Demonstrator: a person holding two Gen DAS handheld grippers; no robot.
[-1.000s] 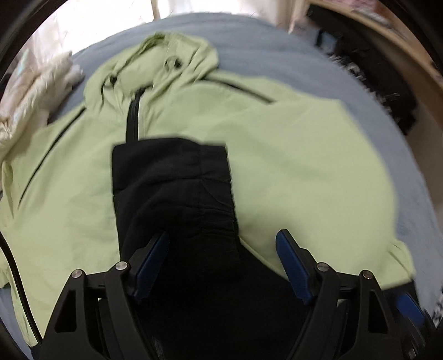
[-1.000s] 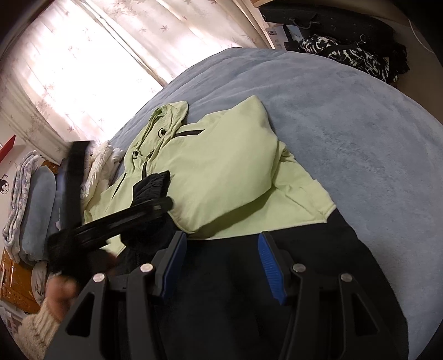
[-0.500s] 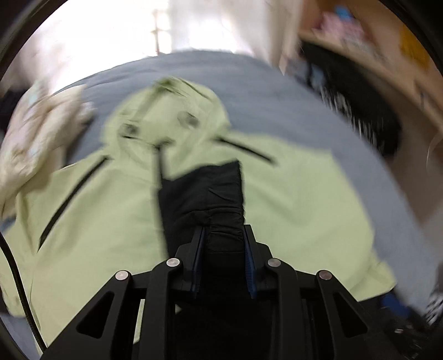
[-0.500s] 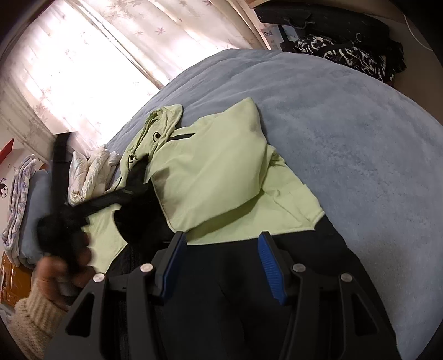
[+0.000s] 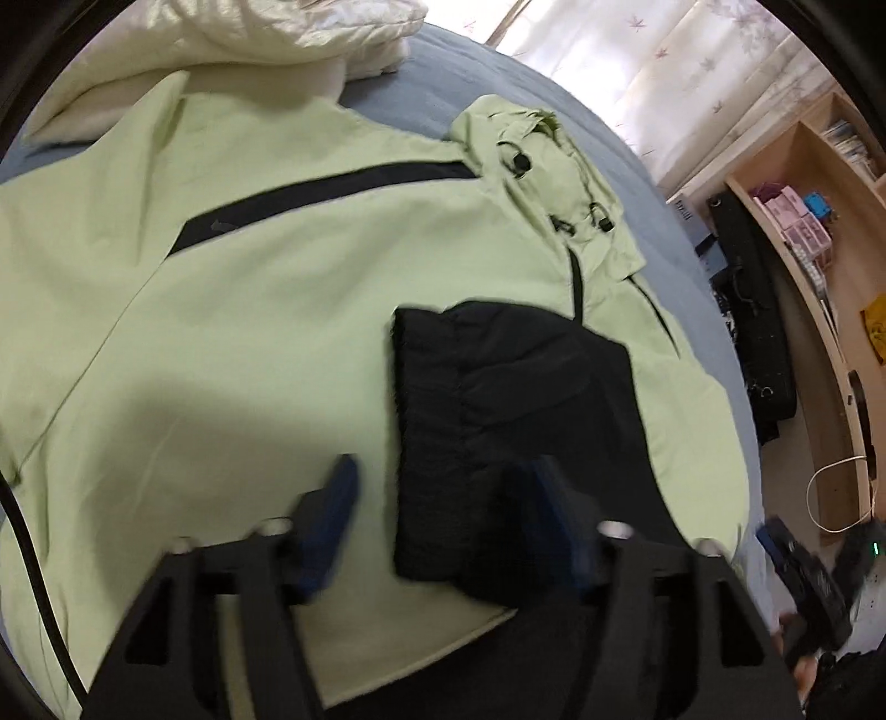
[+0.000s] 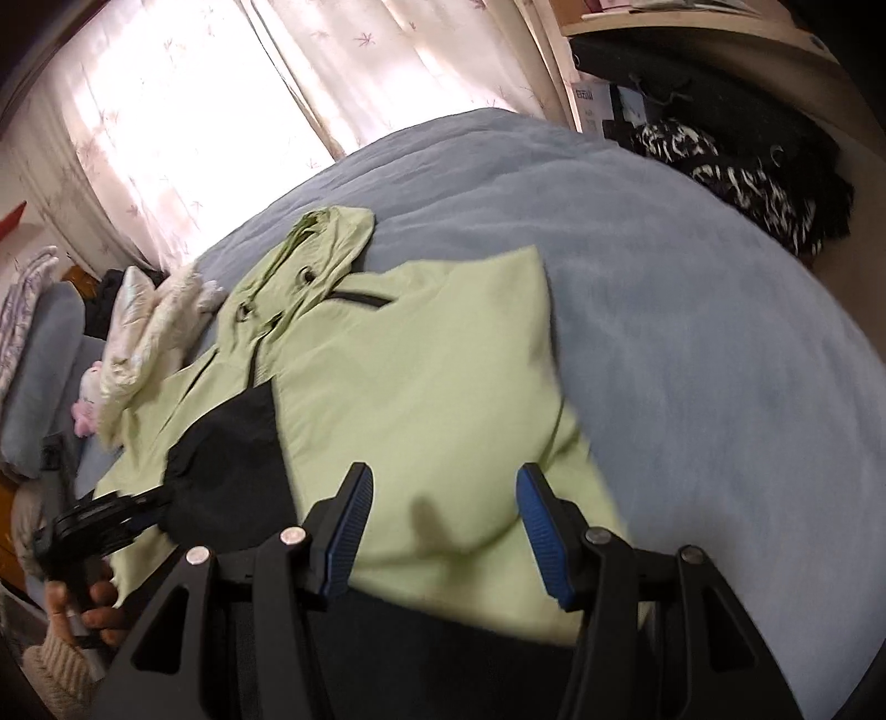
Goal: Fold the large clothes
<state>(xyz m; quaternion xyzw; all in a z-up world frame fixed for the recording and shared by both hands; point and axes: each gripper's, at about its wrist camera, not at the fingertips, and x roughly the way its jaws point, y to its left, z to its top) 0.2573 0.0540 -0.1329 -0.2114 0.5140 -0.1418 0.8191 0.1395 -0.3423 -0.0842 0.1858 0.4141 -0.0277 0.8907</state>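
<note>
A light green hooded jacket (image 5: 266, 343) lies spread on a blue bed (image 6: 692, 343), hood toward the window. It also shows in the right wrist view (image 6: 421, 387). Its black sleeve cuff (image 5: 498, 421) lies folded across the chest, seen too in the right wrist view (image 6: 232, 471). My left gripper (image 5: 443, 515) is open and empty just above the cuff's near end, blurred. My right gripper (image 6: 440, 526) is open and empty over the folded right side of the jacket, above its black hem (image 6: 443, 664).
A pile of cream bedding (image 5: 249, 39) lies beyond the jacket's left shoulder. Wooden shelves (image 5: 819, 232) and dark bags (image 5: 753, 343) stand to the right of the bed. Black and patterned clothes (image 6: 742, 171) lie at the far right edge.
My left gripper, shut on the black cuff half a second ago, has opened and let it lie on the chest. It swung left. My right gripper moved forward over the green fabric.
</note>
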